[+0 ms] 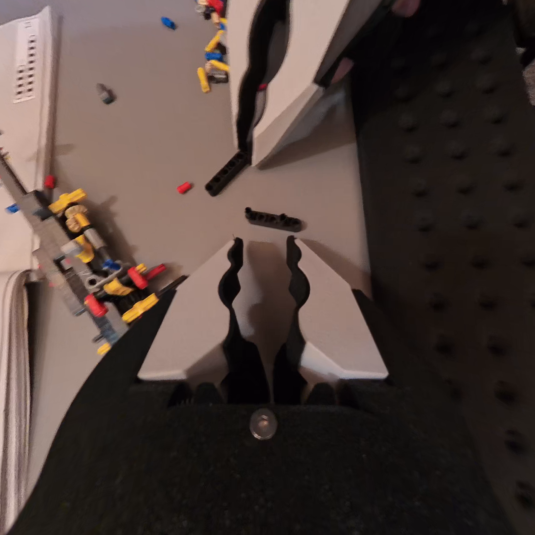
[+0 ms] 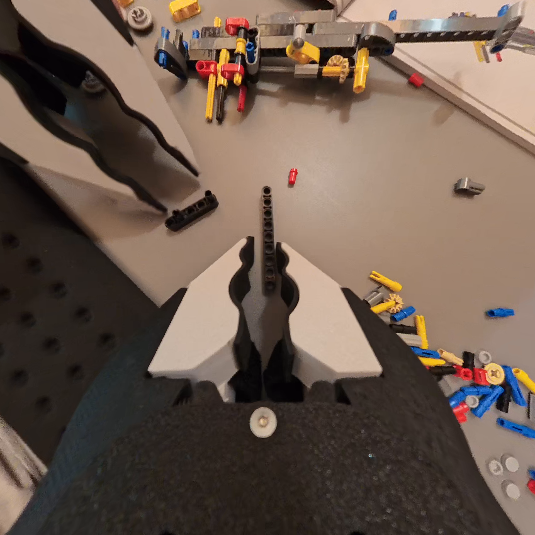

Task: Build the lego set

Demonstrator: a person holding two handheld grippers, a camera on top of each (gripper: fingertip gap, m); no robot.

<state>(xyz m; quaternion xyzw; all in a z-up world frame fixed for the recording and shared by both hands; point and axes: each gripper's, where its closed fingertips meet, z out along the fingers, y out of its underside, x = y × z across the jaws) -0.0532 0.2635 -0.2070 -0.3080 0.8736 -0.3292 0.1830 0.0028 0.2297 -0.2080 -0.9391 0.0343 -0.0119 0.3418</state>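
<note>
My right gripper (image 2: 265,241) is shut on a long black beam with holes (image 2: 267,220), which sticks out forward over the grey table (image 2: 362,179). It also shows at the top of the left wrist view (image 1: 246,146), with the beam (image 1: 227,173) slanting down towards the table. My left gripper (image 1: 264,239) is open and empty. A short black beam with pins (image 1: 273,220) lies just ahead of its tips. In the right wrist view the left gripper (image 2: 181,192) hangs over that short beam (image 2: 192,212). The partly built grey, yellow and red model (image 2: 289,49) lies at the far side.
A red pin (image 2: 293,176) lies just beyond the long beam's tip. A pile of loose blue, yellow, red and black parts (image 2: 463,362) lies at the right. A grey connector (image 2: 469,185) lies alone. An open booklet (image 2: 477,72) is beside the model. The tips of one gripper are about 7 cm away from the tips of the other. Between my right fingertips and the red pin (image 2: 293,176) there is roughly 5 cm. Look for it in the left wrist view (image 1: 183,186) too.
</note>
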